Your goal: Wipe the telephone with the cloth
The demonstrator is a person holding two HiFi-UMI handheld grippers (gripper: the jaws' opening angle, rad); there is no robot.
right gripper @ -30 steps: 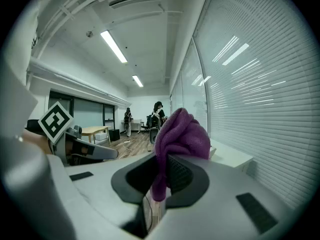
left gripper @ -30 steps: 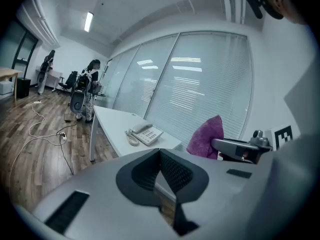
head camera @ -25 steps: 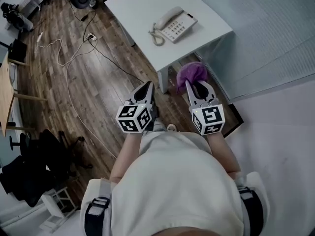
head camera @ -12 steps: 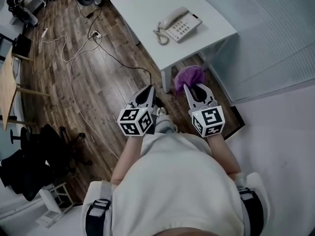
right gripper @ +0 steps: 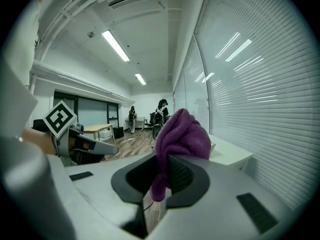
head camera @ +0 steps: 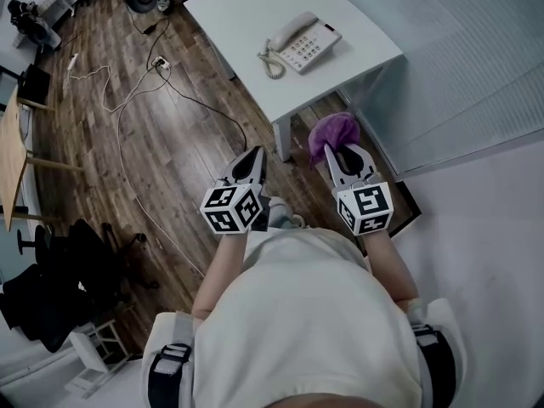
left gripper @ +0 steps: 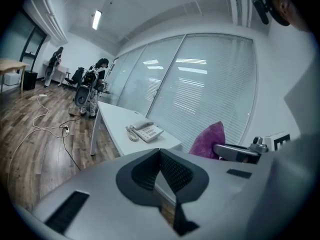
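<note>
A cream telephone point(head camera: 299, 43) with a coiled cord rests on the white table point(head camera: 246, 15); in the left gripper view the telephone point(left gripper: 146, 131) lies ahead on the table point(left gripper: 115, 121). My right gripper point(head camera: 337, 149) is shut on a bunched purple cloth point(head camera: 331, 129), which bulges above the jaws as the cloth point(right gripper: 182, 134) in the right gripper view. My left gripper point(head camera: 253, 153) is shut and holds nothing; its tips meet in the left gripper view point(left gripper: 160, 151). Both grippers hang over the floor, short of the table's near corner.
Wooden floor point(head camera: 170, 151) with loose cables point(head camera: 127, 100) lies to the left. A wooden desk edge point(head camera: 10, 160) and black chairs point(head camera: 59, 287) stand at far left. A blinded glass wall point(head camera: 459, 66) runs along the right. People stand far off point(left gripper: 97, 79).
The view has shifted slightly as the person moves; the table and telephone sit a little nearer the grippers. Both grippers keep their grip and relative position.
</note>
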